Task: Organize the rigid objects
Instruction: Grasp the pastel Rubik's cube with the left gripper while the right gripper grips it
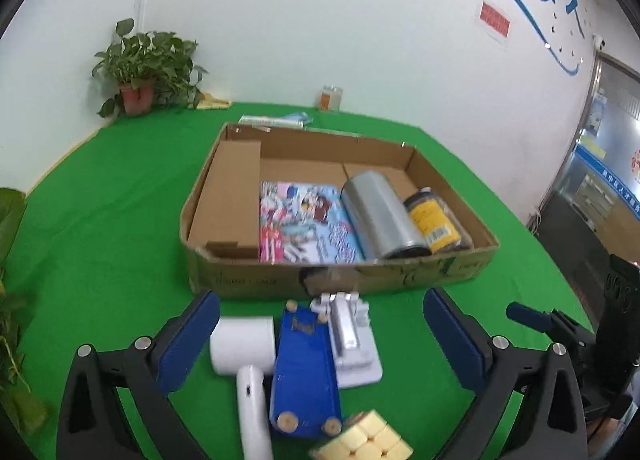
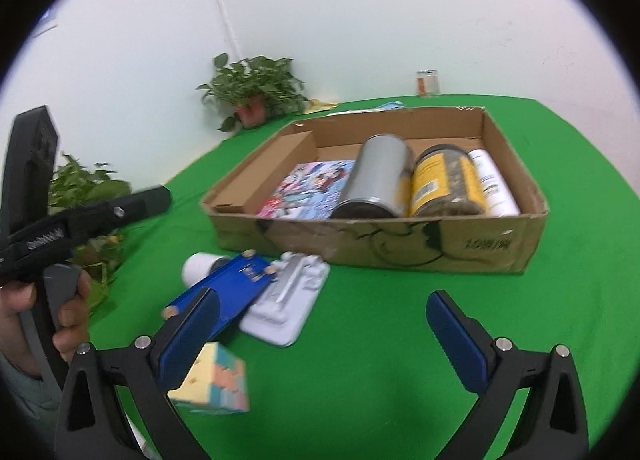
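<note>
A shallow cardboard box point(image 1: 248, 280) point(image 2: 480, 244) on the green table holds a comic book point(image 1: 300, 220) point(image 2: 312, 188), a silver can point(image 1: 380, 216) point(image 2: 380, 180), a yellow-labelled jar point(image 1: 436, 224) point(image 2: 444, 184) and a white bottle point(image 2: 492, 184). In front of it lie a white hair dryer point(image 1: 244, 348), a blue wooden car point(image 1: 304, 364) point(image 2: 228, 292), a grey plastic tray point(image 1: 352, 340) point(image 2: 288, 300) and a pastel cube point(image 1: 368, 440) point(image 2: 216, 380). My left gripper point(image 1: 320, 332) is open above the car and dryer. My right gripper point(image 2: 324, 332) is open over bare cloth, right of the cube.
A potted plant point(image 1: 140, 68) point(image 2: 256, 92) stands in the far corner, another plant point(image 2: 88, 188) at the left edge. A glass jar point(image 1: 330, 97) point(image 2: 427, 83) and papers point(image 1: 276, 121) sit behind the box. A hand holds the left gripper's body point(image 2: 60, 228).
</note>
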`<state>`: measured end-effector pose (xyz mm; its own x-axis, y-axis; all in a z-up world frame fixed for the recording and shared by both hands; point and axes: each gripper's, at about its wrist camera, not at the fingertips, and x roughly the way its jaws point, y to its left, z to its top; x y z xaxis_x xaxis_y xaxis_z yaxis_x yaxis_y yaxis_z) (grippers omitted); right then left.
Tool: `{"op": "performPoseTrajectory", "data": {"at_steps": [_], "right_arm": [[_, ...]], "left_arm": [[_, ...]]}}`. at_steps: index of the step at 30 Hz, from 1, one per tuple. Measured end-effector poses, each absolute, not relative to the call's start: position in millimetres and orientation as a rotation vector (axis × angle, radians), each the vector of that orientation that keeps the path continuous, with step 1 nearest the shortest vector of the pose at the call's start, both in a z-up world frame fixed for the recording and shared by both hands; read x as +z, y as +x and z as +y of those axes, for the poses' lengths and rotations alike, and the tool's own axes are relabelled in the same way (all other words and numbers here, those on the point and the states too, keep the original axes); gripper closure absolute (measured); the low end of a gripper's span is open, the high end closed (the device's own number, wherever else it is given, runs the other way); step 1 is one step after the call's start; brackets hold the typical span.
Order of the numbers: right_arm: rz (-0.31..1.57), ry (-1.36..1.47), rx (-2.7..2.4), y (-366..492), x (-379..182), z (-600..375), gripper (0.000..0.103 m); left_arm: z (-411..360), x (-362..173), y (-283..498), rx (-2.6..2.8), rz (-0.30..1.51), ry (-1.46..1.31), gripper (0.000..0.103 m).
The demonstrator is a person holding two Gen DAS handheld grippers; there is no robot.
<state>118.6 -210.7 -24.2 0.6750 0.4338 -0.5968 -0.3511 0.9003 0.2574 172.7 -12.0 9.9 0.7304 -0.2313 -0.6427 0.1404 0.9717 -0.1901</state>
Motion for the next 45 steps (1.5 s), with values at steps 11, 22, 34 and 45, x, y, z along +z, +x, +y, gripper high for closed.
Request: {"op": "performPoseTrajectory", "data": {"at_steps": [11,22,34,45], "right_arm": [[0.875,0.007,0.764,72,-63,-144,0.0],[0.918,-0.01,0.867,74,-81,-128,0.041],[0.94,-0.004,0.826,49,-78,-147,0.043],[0.938,0.018,0.731,59,-82,-180,0.045]], "left_arm": [[3,-28,104,-0.336,0.944,-0.304,0.009],[-11,-74,86,-0.439,1.137,-0.485,0.053],[-37,-77,84,-0.514,1.176,-0.431,0.055],[-38,-93,97,-0.525,1.261,-0.502,0.055]]}}
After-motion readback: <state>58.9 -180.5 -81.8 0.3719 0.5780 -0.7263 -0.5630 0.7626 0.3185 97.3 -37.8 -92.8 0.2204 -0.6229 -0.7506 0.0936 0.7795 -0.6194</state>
